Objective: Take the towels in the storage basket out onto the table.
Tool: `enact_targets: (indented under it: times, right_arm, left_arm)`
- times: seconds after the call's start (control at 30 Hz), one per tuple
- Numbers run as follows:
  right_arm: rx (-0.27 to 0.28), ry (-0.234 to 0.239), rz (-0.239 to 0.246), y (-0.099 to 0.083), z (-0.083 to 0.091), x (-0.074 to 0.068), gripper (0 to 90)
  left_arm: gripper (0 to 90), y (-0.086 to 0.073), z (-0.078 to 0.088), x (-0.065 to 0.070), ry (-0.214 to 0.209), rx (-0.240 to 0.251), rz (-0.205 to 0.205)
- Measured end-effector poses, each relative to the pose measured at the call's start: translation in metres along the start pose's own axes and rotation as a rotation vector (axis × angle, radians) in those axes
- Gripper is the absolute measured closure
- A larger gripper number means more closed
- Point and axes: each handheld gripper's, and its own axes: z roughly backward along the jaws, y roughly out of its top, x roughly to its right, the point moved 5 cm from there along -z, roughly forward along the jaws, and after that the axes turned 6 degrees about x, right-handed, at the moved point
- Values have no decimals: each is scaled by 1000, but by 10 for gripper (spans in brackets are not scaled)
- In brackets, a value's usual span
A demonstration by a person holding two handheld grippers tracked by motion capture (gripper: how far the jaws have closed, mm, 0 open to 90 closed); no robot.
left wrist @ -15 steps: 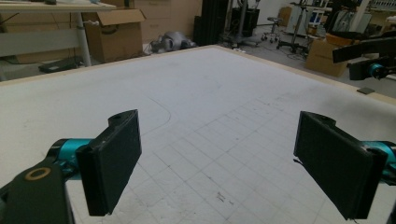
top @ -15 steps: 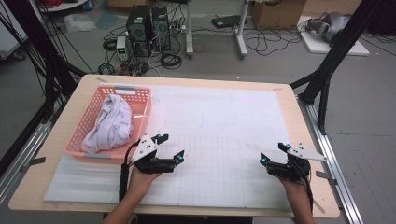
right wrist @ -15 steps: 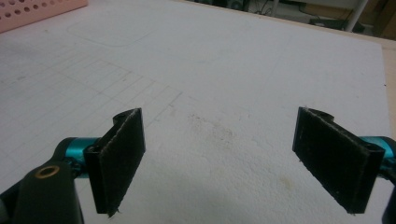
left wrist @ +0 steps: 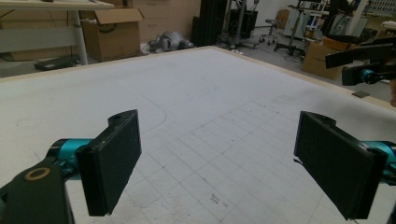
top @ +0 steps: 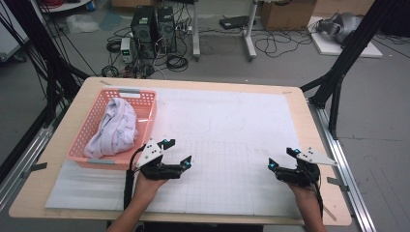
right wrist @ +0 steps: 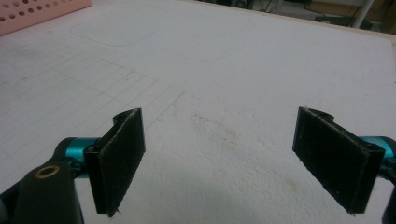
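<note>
Two hand-held grippers hover low over the counter [top: 232,121], both with jaws spread wide and nothing between them. The left hand-held gripper [top: 175,153] sits at lower centre-left of the high view; the right hand-held gripper [top: 280,159] at lower right. A crumpled white cloth [top: 113,126] lies in a pink basket [top: 145,118] at upper left, its long axis running from upper right down to lower left. It lies just up and left of the left one, which is plainly nearer; the right one is well apart.
</note>
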Motion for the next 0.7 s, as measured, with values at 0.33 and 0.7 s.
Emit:
enact_targets:
  times: [0.33,0.7]
  right_arm:
    - [2,-9,0,1,2,-1,155]
    - [-9,7,9,0,-4,-4,155]
  left_arm:
    - [164,1,2,3,-12,-12,9]
    - [162,8,5,8,-37,0,-24]
